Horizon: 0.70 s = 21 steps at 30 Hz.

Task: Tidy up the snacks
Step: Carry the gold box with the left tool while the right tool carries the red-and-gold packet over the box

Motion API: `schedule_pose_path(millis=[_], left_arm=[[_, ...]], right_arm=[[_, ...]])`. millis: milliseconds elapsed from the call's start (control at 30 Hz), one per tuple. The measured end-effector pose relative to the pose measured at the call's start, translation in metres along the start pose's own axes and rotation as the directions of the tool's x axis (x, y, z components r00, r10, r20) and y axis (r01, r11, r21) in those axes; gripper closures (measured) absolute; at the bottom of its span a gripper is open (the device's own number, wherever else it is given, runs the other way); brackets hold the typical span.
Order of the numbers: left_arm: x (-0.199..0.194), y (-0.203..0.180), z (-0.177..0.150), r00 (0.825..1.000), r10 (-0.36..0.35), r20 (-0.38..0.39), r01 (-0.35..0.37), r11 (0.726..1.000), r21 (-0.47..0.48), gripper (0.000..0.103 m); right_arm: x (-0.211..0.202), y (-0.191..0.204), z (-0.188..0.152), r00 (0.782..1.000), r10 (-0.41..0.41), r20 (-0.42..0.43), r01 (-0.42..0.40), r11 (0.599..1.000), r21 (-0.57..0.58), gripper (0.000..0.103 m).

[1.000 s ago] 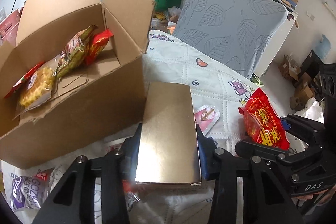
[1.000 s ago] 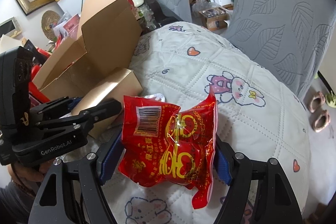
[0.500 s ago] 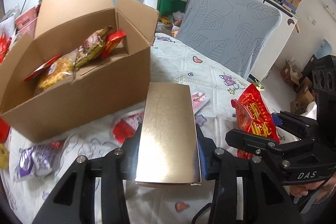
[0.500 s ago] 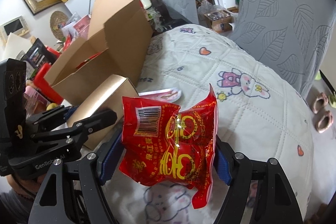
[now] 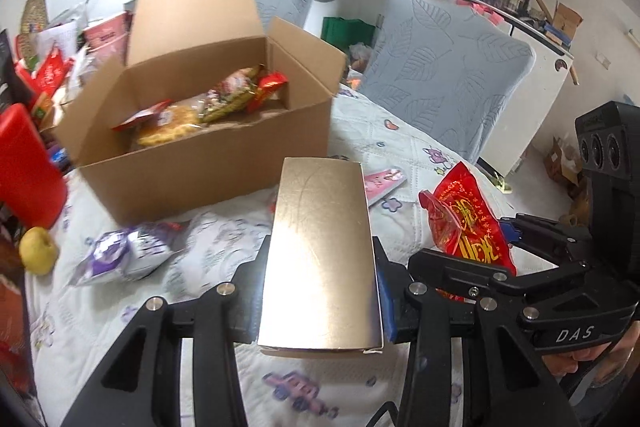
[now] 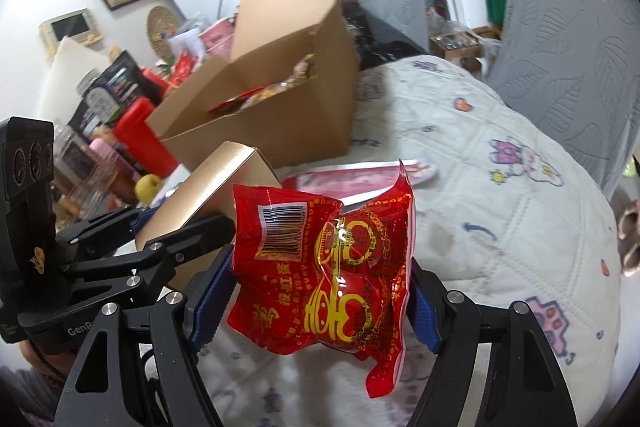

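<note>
My left gripper (image 5: 320,291) is shut on a shiny gold box (image 5: 322,251), held above the quilted table (image 5: 400,131). In the right wrist view that gold box (image 6: 208,195) and the left gripper (image 6: 168,231) show at left. My right gripper (image 6: 316,291) is shut on a red snack bag (image 6: 328,267) with yellow print and a barcode; the same red snack bag (image 5: 464,223) and the right gripper (image 5: 492,247) appear at the right of the left wrist view. An open cardboard box (image 5: 200,155) holding several snack packs stands ahead on the left.
Loose on the quilt lie a purple snack pack (image 5: 124,255) and a pink packet (image 5: 382,183). A yellow fruit (image 5: 38,251) and a red container (image 5: 24,167) sit at the left edge. Grey leaf-print chairs (image 5: 444,75) stand behind the table.
Both grippers have risen and pulled back from the cardboard box, each keeping its item. More of the table, the purple pack and the yellow fruit have come into view.
</note>
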State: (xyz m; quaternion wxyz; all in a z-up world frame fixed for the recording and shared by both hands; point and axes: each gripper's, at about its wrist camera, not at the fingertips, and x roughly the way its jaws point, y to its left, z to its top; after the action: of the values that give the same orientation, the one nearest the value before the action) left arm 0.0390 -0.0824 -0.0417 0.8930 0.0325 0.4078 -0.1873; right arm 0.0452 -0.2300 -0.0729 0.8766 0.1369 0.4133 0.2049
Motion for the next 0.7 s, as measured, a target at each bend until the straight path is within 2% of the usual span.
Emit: schedule_pose_path(millis=[333,700], left_arm=[[-0.04,0.03,0.0,0.995,0.064,0.078,-0.06,0.997,-0.053,0.06],[-0.062,0.059,0.029,0.98,0.113,0.164,-0.1,0.991,-0.083,0.06]], right_arm=[[0.003,0.041,0.014,0.998,0.069,0.013,-0.067,0.994,-0.083,0.026],[0.002,0.075,0.063,0.989,0.136,0.054,-0.124,0.976,-0.18,0.026]])
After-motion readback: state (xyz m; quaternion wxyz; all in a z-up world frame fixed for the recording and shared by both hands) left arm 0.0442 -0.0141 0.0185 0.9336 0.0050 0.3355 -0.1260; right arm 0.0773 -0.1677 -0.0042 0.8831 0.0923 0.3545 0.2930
